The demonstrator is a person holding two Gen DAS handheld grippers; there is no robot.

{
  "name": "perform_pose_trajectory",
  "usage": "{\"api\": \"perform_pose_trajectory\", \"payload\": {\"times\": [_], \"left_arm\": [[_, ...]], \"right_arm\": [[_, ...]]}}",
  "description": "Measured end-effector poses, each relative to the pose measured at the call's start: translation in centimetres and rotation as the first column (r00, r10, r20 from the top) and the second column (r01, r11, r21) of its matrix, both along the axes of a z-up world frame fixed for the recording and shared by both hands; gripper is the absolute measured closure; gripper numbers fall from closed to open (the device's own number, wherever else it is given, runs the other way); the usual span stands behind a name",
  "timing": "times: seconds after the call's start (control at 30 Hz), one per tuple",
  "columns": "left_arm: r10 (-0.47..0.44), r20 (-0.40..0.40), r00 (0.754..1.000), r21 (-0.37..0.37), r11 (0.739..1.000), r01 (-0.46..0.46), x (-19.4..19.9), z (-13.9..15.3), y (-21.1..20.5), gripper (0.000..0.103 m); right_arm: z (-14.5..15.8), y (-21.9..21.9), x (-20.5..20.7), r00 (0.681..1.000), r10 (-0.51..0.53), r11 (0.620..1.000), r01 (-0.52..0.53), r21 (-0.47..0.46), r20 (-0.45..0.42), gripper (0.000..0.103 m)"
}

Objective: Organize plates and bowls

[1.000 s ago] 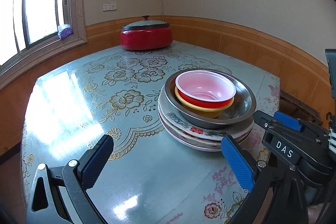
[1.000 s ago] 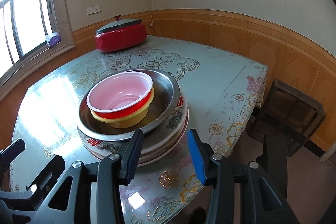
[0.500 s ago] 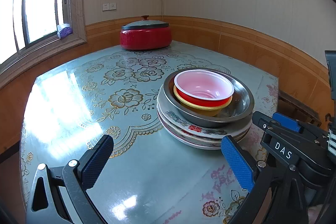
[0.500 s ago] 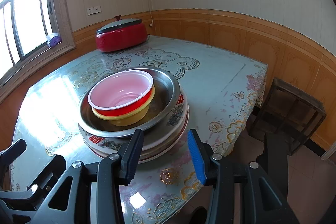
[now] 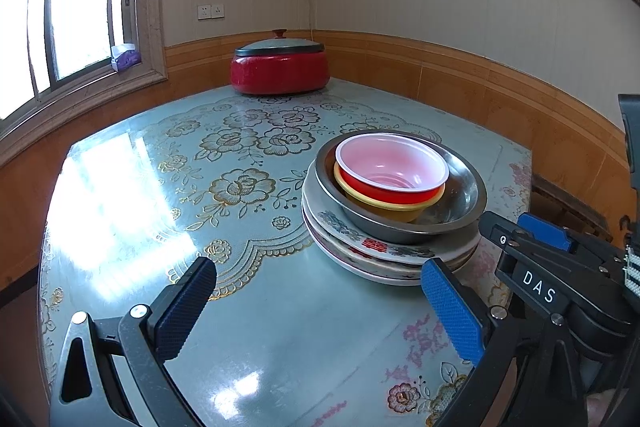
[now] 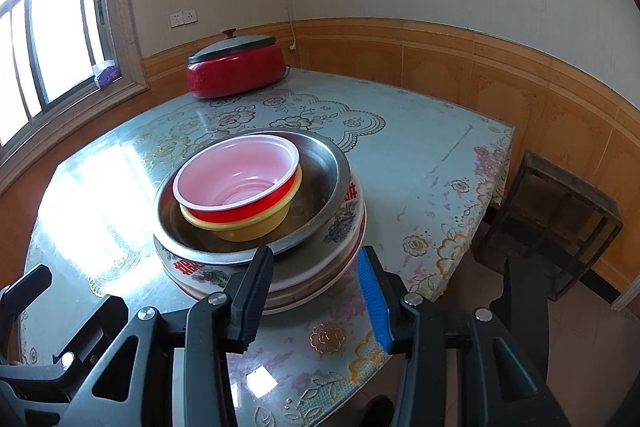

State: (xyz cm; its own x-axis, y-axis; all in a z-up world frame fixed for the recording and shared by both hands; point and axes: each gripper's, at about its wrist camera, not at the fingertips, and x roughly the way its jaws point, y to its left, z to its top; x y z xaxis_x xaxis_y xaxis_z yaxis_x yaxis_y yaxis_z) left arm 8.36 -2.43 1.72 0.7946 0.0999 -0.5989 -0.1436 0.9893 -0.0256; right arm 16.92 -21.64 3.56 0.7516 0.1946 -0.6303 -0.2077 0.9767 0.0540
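A stack of patterned plates (image 5: 360, 247) (image 6: 344, 227) sits on the right part of the table. On it rests a steel bowl (image 5: 460, 195) (image 6: 320, 167). Inside that nest a yellow bowl (image 5: 392, 213) (image 6: 256, 229) and, on top, a red bowl (image 5: 384, 187) (image 6: 248, 207) with a white inside. My left gripper (image 5: 318, 265) stands wide open over bare table, left of the stack. My right gripper (image 6: 314, 253) (image 5: 520, 227) is partly open at the stack's near rim, its pads pressing on nothing.
A red lidded pot (image 5: 280, 71) (image 6: 236, 71) stands at the far edge of the floral table (image 5: 240, 307) (image 6: 420, 155). A dark wooden stool (image 6: 548, 215) stands on the floor beyond the table's right edge. A window runs along the left wall.
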Motion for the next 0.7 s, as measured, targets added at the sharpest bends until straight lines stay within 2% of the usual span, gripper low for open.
{"api": "perform_pose_trajectory", "payload": {"times": [0.57, 0.7], "left_arm": [[0.035, 0.019, 0.999, 0.006, 0.999, -0.035, -0.42, 0.22, 0.23, 0.000], [0.043, 0.003, 0.999, -0.006, 0.999, -0.042, -0.23, -0.03, 0.45, 0.000]], "right_arm": [[0.01, 0.32, 0.26, 1.000, 0.023, 1.000, -0.023, 0.002, 0.005, 0.059], [-0.03, 0.30, 0.30, 1.000, 0.029, 1.000, -0.029, 0.005, 0.005, 0.059]]}}
